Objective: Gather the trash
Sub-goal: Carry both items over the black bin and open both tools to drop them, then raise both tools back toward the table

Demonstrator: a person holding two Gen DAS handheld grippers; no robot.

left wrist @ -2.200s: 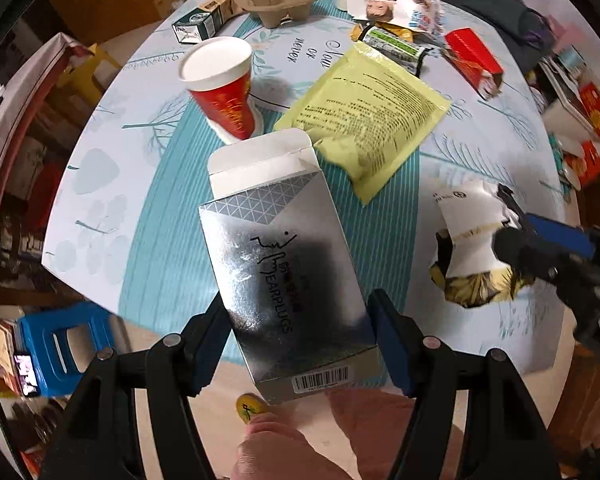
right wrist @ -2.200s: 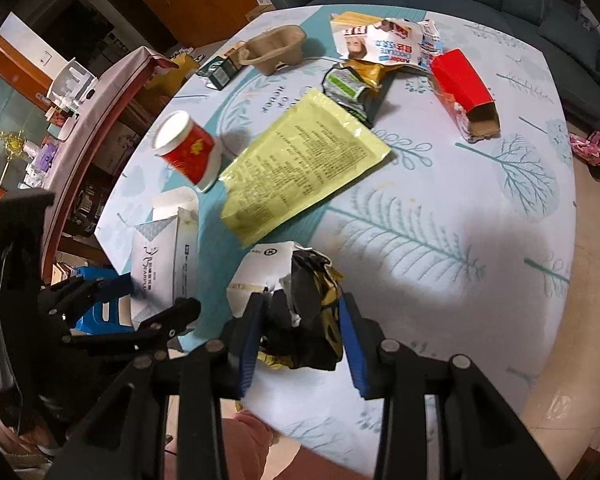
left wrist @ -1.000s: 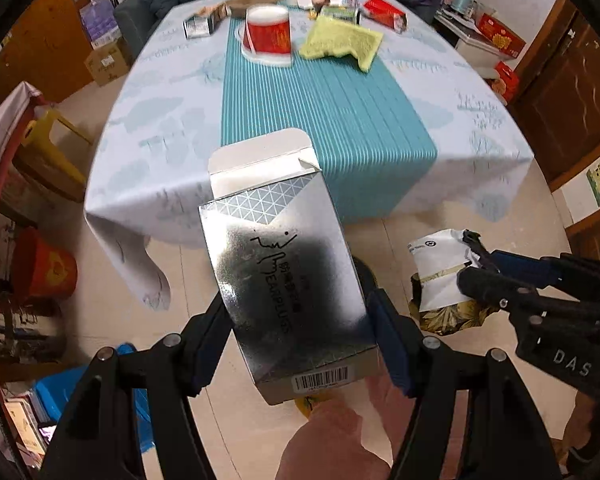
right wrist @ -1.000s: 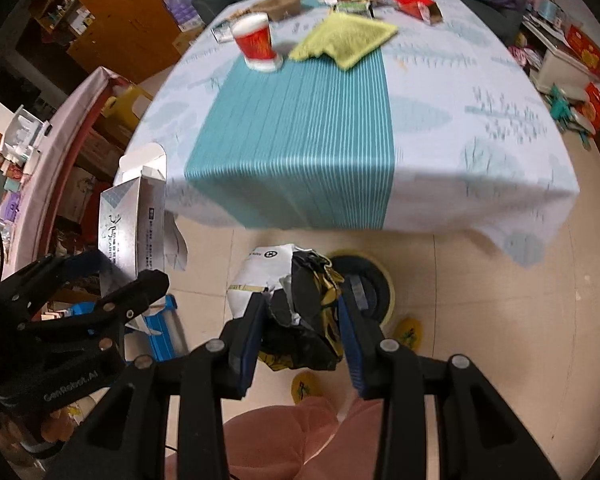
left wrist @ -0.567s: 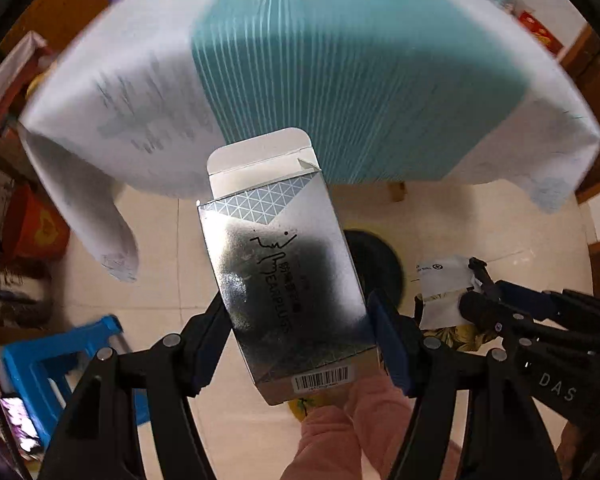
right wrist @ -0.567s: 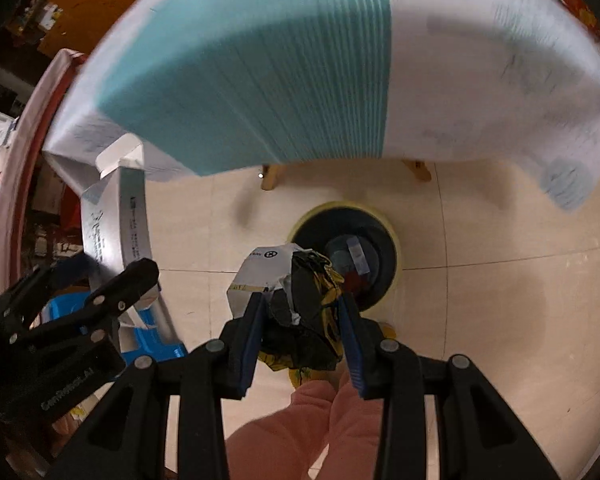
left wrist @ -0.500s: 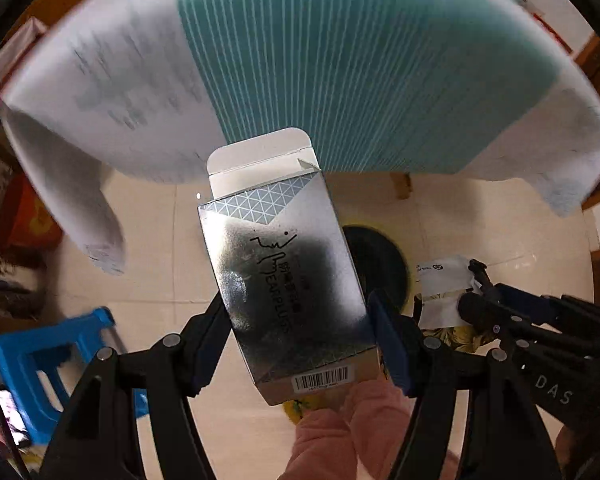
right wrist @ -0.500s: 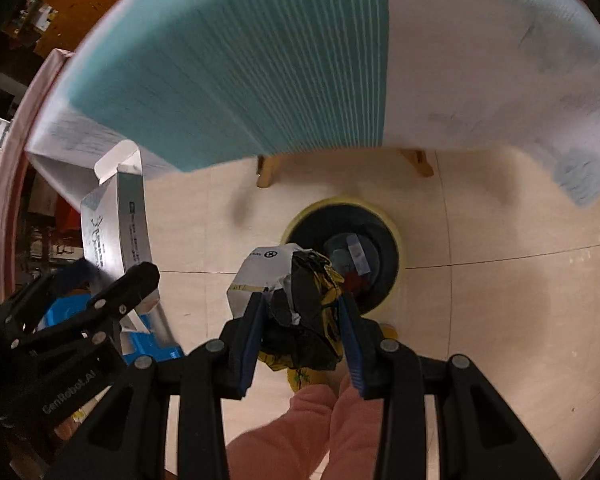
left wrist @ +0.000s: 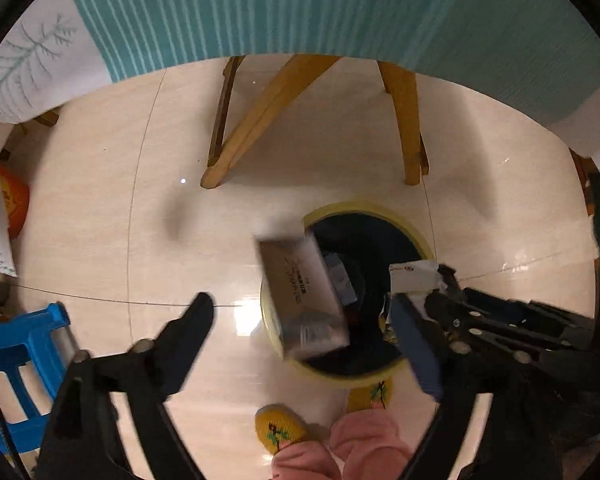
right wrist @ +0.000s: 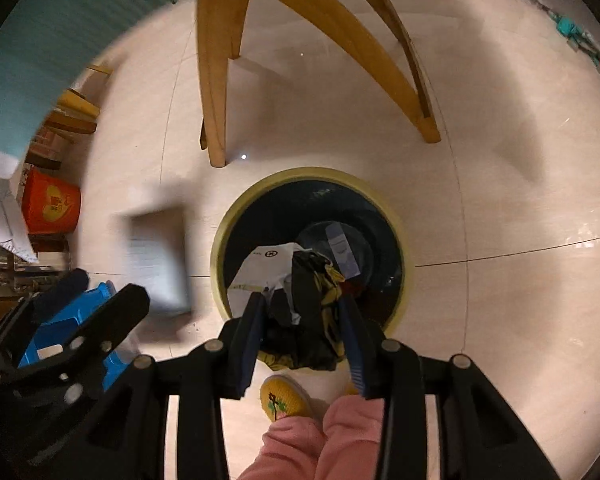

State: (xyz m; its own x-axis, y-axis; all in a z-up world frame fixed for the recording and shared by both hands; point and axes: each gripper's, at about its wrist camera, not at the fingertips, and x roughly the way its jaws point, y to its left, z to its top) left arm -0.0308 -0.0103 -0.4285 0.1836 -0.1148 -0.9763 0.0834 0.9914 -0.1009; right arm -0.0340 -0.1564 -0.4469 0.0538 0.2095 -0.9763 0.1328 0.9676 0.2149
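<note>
A silver earplug box [left wrist: 300,292] is in the air, blurred, over the left rim of the yellow-rimmed bin [left wrist: 364,206]. It touches neither pad of my left gripper [left wrist: 299,304], whose jaws are opening wide. In the right wrist view the same box [right wrist: 158,256] is a grey smear left of the bin [right wrist: 312,172]. My right gripper [right wrist: 300,300] hangs over the bin's near edge, shut on a crumpled white, black and yellow wrapper [right wrist: 296,276]. That wrapper [left wrist: 412,276] also shows in the left wrist view. Dark trash lies in the bin.
Wooden table legs [left wrist: 260,120] stand just beyond the bin, under the teal and white tablecloth [left wrist: 340,0]. A blue stool [left wrist: 16,344] is at the left, an orange bucket [right wrist: 50,204] further left. A person's yellow slippers [left wrist: 278,426] and pink trousers are near the bin.
Both grippers have come down from table height to just above the bin. The left jaws have sprung apart and let go of the silver box, which is falling. The right still grips the wrapper.
</note>
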